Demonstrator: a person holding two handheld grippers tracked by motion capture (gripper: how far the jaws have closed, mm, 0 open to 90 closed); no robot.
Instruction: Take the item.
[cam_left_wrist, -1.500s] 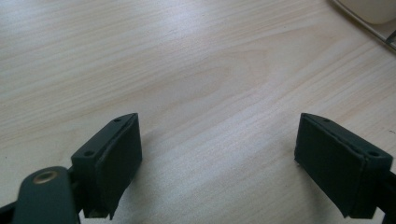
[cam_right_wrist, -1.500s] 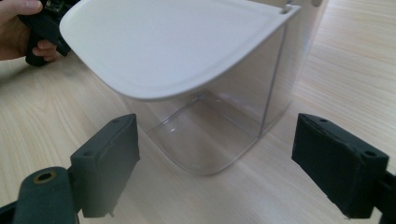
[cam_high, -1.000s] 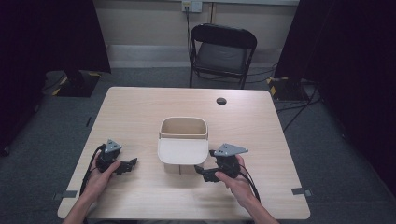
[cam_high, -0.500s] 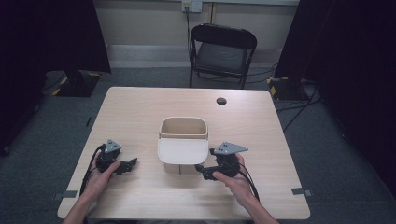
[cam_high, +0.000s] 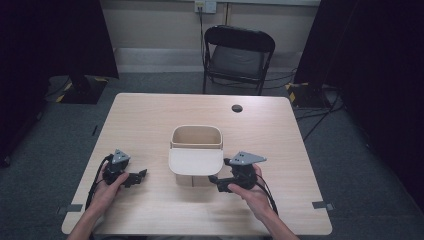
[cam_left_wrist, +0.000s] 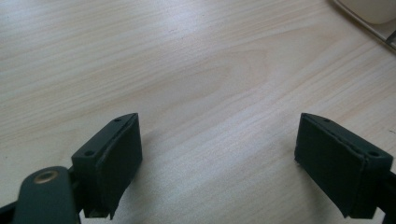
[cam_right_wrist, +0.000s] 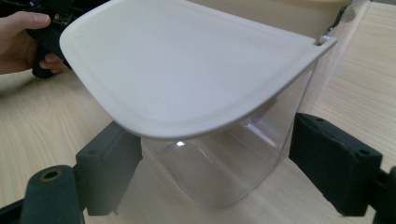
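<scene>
The left claw (cam_high: 141, 174) rests on the table (cam_high: 150, 115), to the left of the clear container (cam_high: 195, 160) and well apart from it. The person's left hand (cam_high: 107, 186) holds its body. In the left gripper view the two black jaws stand wide apart with bare wood grain between them; the claw is open and grips nothing. A corner of the container shows at the upper right of that view.

The clear container stands upright near the middle of the table. Its white hinged lid (cam_right_wrist: 187, 65) is swung open and projects from the rim toward the person's side.

The right claw (cam_high: 214, 180) sits just to the right of the container, at its near lower corner, held by the right hand (cam_high: 250, 192). In the right gripper view the jaws are spread wide, one on each side of the container's transparent lower wall, under the lid. Contact between jaws and wall cannot be confirmed; the claw is open.

A black folding chair (cam_high: 237, 57) stands beyond the container, past the far table edge.
</scene>
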